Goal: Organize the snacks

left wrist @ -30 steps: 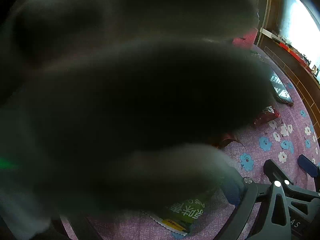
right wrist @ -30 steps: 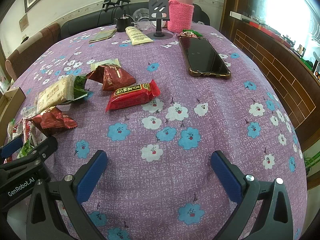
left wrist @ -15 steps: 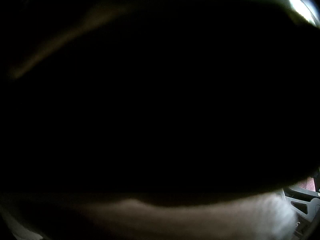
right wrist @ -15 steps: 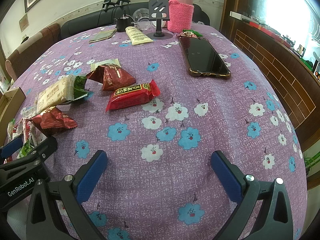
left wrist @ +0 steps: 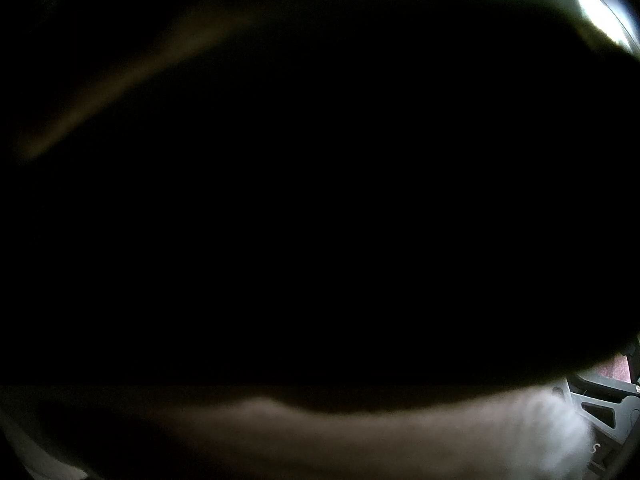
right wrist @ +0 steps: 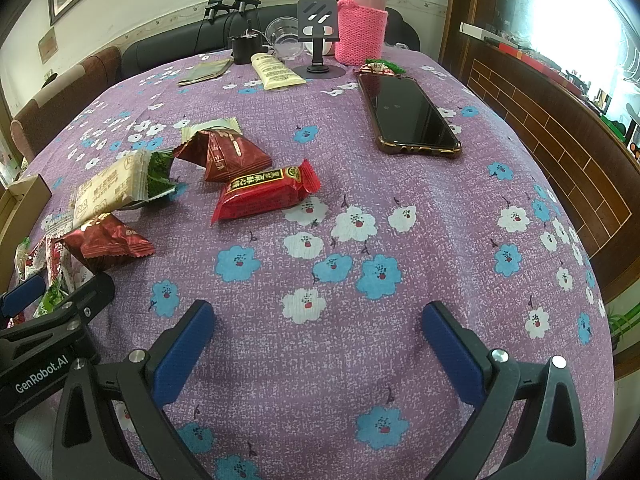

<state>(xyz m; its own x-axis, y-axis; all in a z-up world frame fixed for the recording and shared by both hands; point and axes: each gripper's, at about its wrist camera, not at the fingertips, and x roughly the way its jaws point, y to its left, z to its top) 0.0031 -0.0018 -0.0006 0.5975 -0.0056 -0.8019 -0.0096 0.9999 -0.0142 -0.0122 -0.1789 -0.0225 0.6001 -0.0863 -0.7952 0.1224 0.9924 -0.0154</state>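
We look along our right gripper, its blue fingers spread wide above a purple flowered tablecloth. A red snack packet lies ahead, with dark red packets and a beige one to its left. Farther back lies a phone; a pink bottle stands behind it. Our left gripper shows at the left edge
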